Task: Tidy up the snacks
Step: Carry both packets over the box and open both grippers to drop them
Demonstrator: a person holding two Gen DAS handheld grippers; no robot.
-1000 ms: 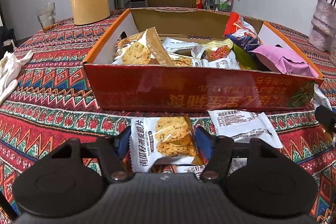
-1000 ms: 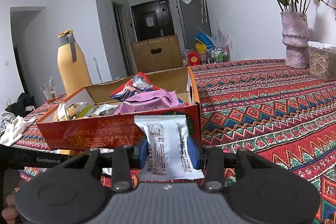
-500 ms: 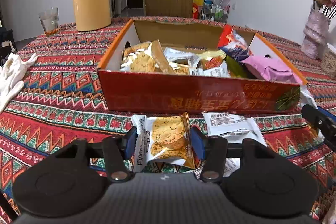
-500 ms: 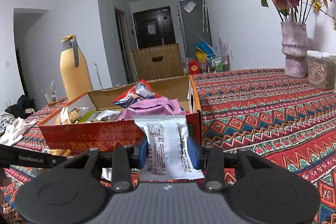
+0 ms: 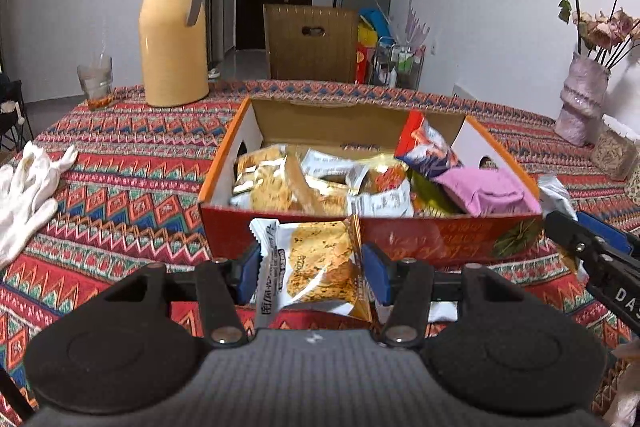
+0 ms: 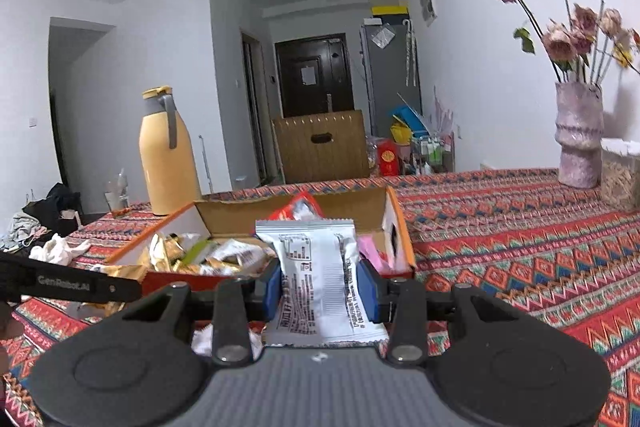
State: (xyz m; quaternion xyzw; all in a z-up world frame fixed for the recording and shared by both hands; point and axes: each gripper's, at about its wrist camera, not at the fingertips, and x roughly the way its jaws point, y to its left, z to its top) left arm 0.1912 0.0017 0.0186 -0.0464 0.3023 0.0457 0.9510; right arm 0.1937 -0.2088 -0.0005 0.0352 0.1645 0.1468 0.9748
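Observation:
An open red and orange cardboard box (image 5: 440, 239) (image 6: 400, 227) sits on the patterned tablecloth, filled with several snack packets, among them a pink packet (image 5: 488, 189) and a red and blue bag (image 5: 428, 147). My left gripper (image 5: 310, 267) is shut on a cracker packet (image 5: 316, 267), held off the table just in front of the box's near wall. My right gripper (image 6: 320, 285) is shut on a white packet (image 6: 320, 283) with printed text, held upright before the box's right end. The right gripper also shows at the right edge of the left wrist view.
A yellow thermos jug (image 5: 174, 35) and a glass (image 5: 96, 83) stand behind the box at the left. White gloves (image 5: 24, 195) lie at the left table edge. A vase of dried flowers (image 6: 580, 131) and a container (image 6: 620, 179) stand far right. A white packet (image 5: 444, 311) lies below the left gripper.
The left gripper's jaws closed on the cracker packet and lifted it off the table toward the box. The right gripper rose a little with its white packet.

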